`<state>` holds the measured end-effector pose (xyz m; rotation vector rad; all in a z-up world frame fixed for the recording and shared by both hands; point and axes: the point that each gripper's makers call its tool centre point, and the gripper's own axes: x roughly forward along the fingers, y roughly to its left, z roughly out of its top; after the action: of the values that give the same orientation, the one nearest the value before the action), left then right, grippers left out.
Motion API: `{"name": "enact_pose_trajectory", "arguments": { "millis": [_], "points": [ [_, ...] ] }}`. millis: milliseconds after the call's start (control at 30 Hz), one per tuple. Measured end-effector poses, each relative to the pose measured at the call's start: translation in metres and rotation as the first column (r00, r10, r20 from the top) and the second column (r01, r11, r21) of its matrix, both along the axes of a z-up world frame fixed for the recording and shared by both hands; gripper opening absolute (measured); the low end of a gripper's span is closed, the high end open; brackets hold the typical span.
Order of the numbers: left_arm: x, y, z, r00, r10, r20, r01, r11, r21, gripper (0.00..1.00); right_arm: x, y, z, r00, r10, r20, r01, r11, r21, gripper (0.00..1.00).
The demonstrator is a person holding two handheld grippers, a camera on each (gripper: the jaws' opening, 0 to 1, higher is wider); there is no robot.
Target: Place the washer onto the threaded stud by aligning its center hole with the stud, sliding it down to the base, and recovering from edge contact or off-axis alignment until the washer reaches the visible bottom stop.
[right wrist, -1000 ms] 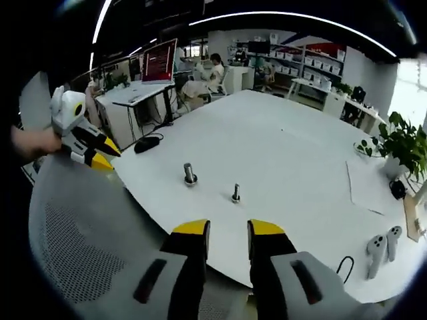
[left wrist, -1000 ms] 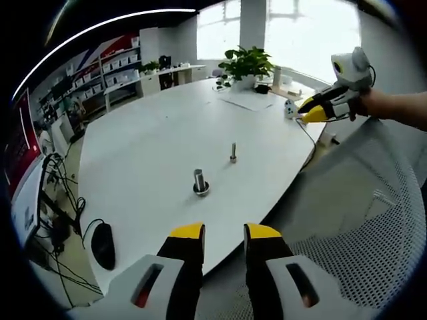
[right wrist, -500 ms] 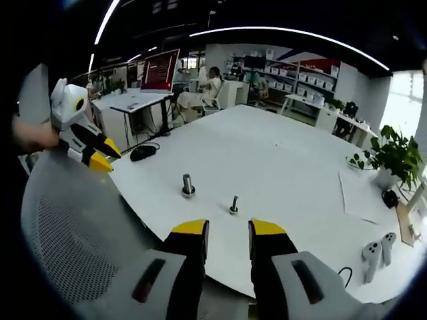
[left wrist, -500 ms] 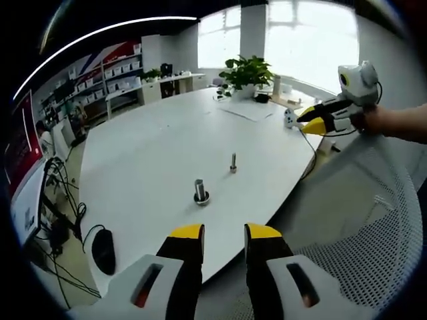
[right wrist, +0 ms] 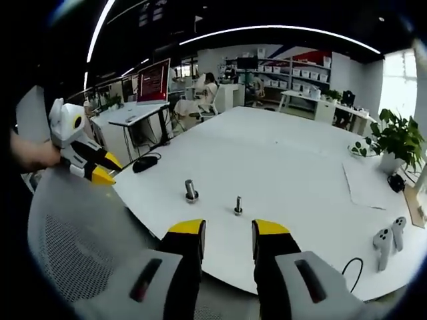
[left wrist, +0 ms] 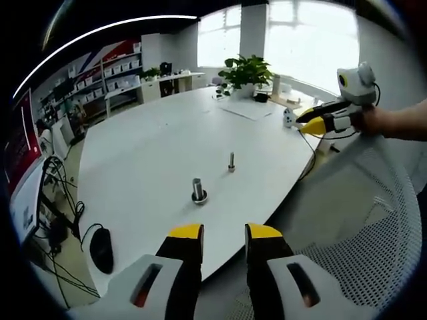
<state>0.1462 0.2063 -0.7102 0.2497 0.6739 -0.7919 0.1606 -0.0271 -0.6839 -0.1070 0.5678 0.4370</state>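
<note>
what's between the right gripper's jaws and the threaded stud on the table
Bare white table and its near edge; nothing stands between the right gripper and the threaded stud, as the right gripper view shows.

Left gripper view from off the table (left wrist: pixel 153 133) edge, looking over its jaws across it, right gripper view likewise from alongside, both well back, sharing stud (left wrist: pixel 231 162) (right wrist: pixel 237 205) beyond jaws

The table (left wrist: pixel 153 143) was plain white. On it stood a grey metal threaded stud (left wrist: pixel 231 162) and a dull silver cylinder (left wrist: pixel 198 191) on a darker base. Each hand-held gripper was white-bodied with black jaws tipped yellow: left hand-held gripper (left wrist: pixel 223 233), right hand-held gripper (right wrist: pixel 229 229). The chair (left wrist: pixel 373 220) was pale grey mesh dotted with fine holes. The plant (left wrist: pixel 247 68) was green.
</note>
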Motion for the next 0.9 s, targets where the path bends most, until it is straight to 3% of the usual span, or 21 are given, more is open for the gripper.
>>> {"name": "enact_pose_trajectory", "arguments": {
  "millis": [167, 900],
  "points": [
    [0.000, -0.001, -0.003, 1.000, -0.003, -0.014, 0.003, 1.000, 0.001, 0.23, -0.001, 0.003, -0.003, 1.000, 0.008, -0.012, -0.008, 1.000, -0.014, 0.31],
    [0.008, 0.000, 0.010, 0.999, 0.037, 0.029, -0.035, 0.998, -0.053, 0.23, -0.003, 0.003, -0.012, 0.998, 0.004, -0.056, -0.006, 0.999, -0.034, 0.34]
  ]
}}
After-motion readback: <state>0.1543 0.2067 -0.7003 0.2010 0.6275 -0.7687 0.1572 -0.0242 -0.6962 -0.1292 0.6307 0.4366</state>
